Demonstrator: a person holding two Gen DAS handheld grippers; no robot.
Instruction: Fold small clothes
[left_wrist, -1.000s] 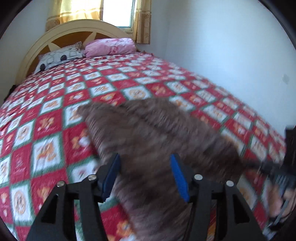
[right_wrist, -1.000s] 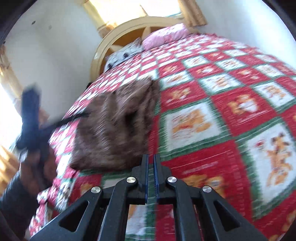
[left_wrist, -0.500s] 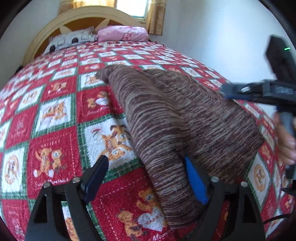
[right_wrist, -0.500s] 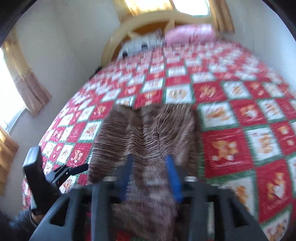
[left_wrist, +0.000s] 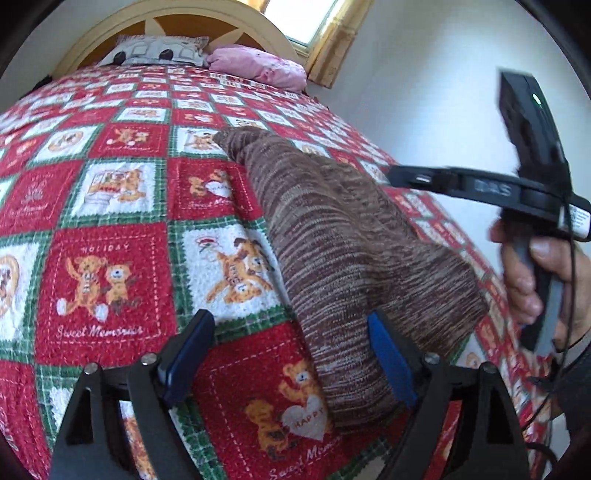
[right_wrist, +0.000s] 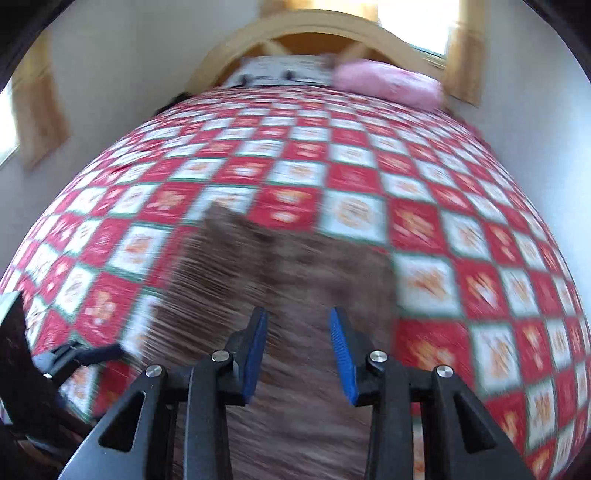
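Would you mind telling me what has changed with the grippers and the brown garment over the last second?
The right hand-held gripper, shut beside the brown garment a second ago, has opened and now hangs over it. The left hand-held gripper stayed open, shifting left so the garment's left edge lies between its fingers. The garment itself stays flat on the quilt; the pillows are unchanged.

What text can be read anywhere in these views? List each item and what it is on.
"HOLIDAY" – red bear square of the bedspread.
"Sweet Memories" – same square, bottom edge.
"HAPPY" – white heart on the nearest red square.
Embossed lettering on the right gripper's arm and its small white label: too blurred to read.
Right wrist view: motion-blurred, nothing legible.
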